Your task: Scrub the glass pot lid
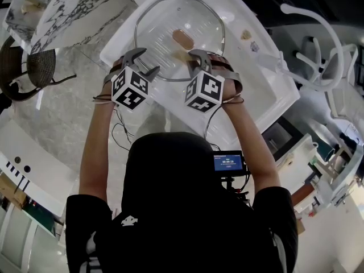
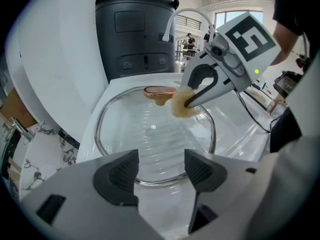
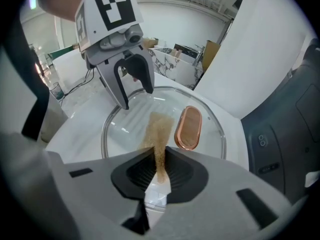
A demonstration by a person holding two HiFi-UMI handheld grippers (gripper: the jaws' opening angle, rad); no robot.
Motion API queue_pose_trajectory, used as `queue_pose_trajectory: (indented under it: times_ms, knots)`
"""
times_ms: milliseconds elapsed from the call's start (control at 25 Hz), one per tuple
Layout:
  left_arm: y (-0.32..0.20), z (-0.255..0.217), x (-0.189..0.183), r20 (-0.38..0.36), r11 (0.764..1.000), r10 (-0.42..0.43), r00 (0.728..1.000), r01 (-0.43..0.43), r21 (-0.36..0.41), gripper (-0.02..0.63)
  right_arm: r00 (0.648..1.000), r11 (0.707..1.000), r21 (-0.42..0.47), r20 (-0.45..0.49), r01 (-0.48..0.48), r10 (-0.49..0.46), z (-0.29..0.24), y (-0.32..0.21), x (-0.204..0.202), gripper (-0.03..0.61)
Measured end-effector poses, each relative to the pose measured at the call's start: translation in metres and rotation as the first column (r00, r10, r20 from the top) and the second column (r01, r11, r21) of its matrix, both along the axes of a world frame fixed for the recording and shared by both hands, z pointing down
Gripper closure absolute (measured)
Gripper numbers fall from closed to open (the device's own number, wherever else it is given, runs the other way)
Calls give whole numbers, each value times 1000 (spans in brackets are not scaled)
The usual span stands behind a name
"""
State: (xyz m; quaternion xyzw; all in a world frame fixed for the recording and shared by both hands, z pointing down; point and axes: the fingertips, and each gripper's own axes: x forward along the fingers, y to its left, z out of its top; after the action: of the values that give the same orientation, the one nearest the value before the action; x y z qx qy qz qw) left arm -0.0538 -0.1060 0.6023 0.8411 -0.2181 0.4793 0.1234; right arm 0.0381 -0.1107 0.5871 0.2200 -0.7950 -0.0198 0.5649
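The round glass pot lid (image 1: 196, 21) lies flat in a white basin (image 1: 128, 33), its copper handle (image 1: 182, 38) on top. My right gripper (image 3: 159, 166) is shut on a tan scrub pad (image 3: 157, 131), and the pad's free end rests on the glass beside the handle (image 3: 188, 127). The left gripper (image 2: 161, 166) stands open at the lid's near rim (image 2: 157, 180), with nothing clamped. In the head view the left gripper (image 1: 145, 62) and the right gripper (image 1: 199, 58) are side by side at the lid's near edge. From the left gripper view the pad (image 2: 181, 106) touches the lid (image 2: 150, 134).
A dark grey appliance (image 2: 135, 34) stands just behind the basin. A white curved faucet (image 1: 318, 33) rises at the right. Marble counter (image 1: 74, 10) and a chair (image 1: 34, 67) lie to the left. Cables hang from both grippers toward the person.
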Motion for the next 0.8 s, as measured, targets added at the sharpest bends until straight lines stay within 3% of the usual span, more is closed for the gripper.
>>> queue_pose_trajectory:
  times_ms: [440,800]
  knots:
    - [0,0,0,3,1000,0,1000,0,-3,330,997,997,15,23,79,-79,-4,5,-37,552]
    - [0,-1,0,1,1000,2,1000,-2,-4,330,996,998,13,65,58,-59,-5,5,-35,552]
